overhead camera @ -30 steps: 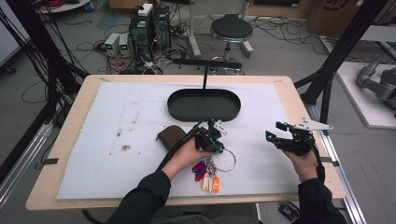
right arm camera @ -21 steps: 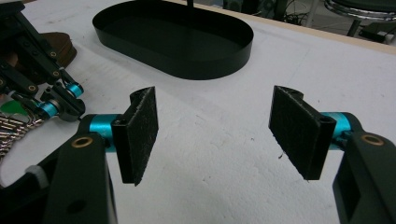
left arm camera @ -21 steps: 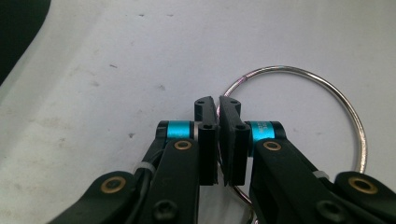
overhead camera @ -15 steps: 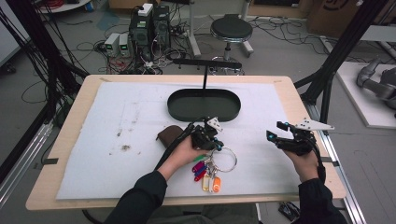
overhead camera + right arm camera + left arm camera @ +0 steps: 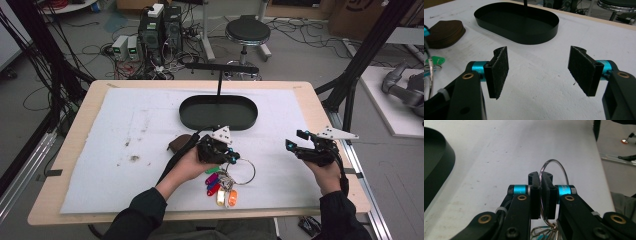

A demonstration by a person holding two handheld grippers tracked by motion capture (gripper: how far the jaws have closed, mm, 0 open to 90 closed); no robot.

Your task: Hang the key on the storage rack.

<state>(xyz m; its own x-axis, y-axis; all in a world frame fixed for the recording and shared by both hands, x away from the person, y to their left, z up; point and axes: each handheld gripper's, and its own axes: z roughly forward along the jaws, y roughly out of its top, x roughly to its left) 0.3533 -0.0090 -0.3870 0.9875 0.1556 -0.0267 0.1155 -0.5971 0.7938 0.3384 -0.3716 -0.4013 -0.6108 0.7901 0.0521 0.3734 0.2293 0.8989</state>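
My left gripper [image 5: 231, 156] is shut on a thin metal key ring [image 5: 245, 171], just right of the mat's middle. In the left gripper view the wire of the ring [image 5: 559, 165] runs between the closed jaws of the left gripper [image 5: 540, 176] and arcs out beyond them. A bunch of keys with coloured tags [image 5: 220, 187] hangs from the ring and lies on the mat below the hand. My right gripper [image 5: 292, 145] hovers open near the mat's right edge; in its own view the right gripper [image 5: 542, 67] has bare mat between its pads [image 5: 499, 70].
A black oval tray [image 5: 235, 115] [image 5: 524, 22] with a T-shaped stand [image 5: 220, 67] sits at the back of the white mat [image 5: 125, 150]. A brown zip pouch [image 5: 179, 142] [image 5: 445, 32] lies left of the left hand. Beyond the table are a stool [image 5: 247, 32] and computers.
The left gripper has risen slightly, the key ring still in its jaws. The key bunch stays in about the same place. The right gripper has not moved.
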